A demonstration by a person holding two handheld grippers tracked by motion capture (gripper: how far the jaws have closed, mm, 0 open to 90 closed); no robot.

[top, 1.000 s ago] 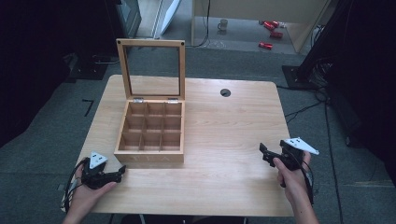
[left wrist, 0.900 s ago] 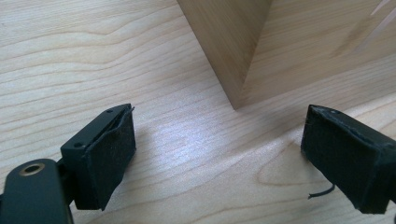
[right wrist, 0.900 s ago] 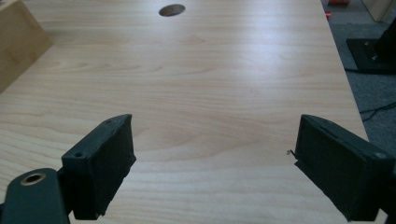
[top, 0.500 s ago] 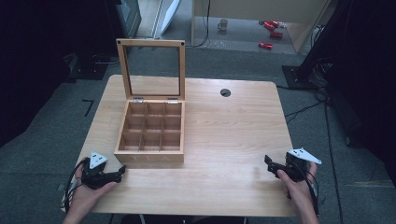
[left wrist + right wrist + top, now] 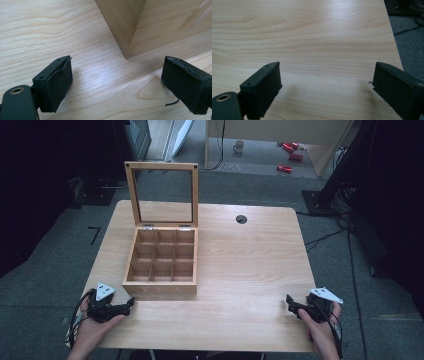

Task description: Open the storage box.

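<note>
Both tongs agape near table (image 5: 240, 270) front edge, box (image 5: 162, 262) corner beside left

This is looking like a lab or studio workspace: a pale wooden table (image 5: 250, 265) is standing on grey carpet (image 5: 60, 255), with black equipment stands (image 5: 332, 190) and cables (image 5: 325, 237) trailing around it in the dimness.

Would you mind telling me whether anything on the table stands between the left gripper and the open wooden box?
Nothing visible does. The left gripper, jaws open, faces the wooden box's near corner across bare table, with no object between.
</note>
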